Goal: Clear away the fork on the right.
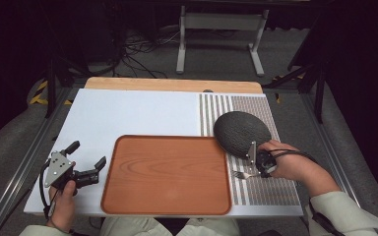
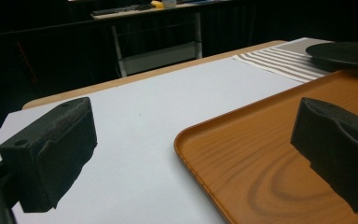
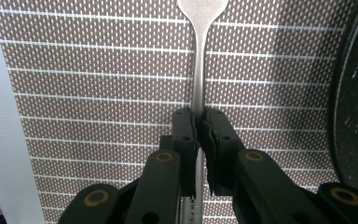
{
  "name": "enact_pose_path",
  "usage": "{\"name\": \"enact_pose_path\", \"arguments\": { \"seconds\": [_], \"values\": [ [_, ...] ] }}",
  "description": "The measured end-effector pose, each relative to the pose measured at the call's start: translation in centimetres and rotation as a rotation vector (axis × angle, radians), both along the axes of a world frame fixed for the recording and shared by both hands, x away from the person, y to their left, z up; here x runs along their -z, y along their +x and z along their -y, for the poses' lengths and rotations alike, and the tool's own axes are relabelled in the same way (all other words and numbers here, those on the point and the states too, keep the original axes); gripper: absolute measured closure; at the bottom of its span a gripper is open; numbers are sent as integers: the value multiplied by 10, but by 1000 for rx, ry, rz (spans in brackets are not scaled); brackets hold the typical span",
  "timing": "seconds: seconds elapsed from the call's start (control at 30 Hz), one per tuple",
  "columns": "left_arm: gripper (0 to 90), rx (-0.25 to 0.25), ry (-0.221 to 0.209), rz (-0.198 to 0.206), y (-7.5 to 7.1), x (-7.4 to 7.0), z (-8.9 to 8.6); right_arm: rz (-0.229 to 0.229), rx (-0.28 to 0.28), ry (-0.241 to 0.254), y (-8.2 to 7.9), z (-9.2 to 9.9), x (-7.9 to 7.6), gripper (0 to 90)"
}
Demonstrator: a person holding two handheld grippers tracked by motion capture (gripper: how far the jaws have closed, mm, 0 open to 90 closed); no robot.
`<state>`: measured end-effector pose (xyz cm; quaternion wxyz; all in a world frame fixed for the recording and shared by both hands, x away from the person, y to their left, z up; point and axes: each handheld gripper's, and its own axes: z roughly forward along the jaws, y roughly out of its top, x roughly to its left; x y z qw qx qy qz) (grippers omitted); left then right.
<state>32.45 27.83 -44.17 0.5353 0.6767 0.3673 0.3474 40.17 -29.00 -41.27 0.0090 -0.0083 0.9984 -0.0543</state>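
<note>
A dim room with dark, near-black surroundings. A grey carpeted floor (image 1: 216,54) stretches behind the work surface. A white metal-legged desk frame (image 1: 221,29) stands at the back, with a tangle of black cables (image 1: 138,54) beside it. Black stand legs (image 1: 305,73) rise at right; yellow-black tape (image 1: 40,92) marks the floor at left.

High view looks down; both gripper views sit low, sharing the dark plate (image 1: 241,132).
</note>
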Motion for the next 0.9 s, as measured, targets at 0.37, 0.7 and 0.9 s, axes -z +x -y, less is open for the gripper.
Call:
{"name": "enact_pose_path", "arguments": {
  "seconds": [0.37, 0.7, 0.9],
  "values": [
    [7, -2, -2, -1, 0, 0, 0, 19, 4, 16, -1, 0, -2, 838],
    [7, -3, 5, 3, 0, -1, 0, 65, 21, 71, -2, -3, -27, 838],
    [7, -1, 0, 2, 0, -1, -1, 95, 44, 118, -3, -4, -40, 838]
  ]
}}
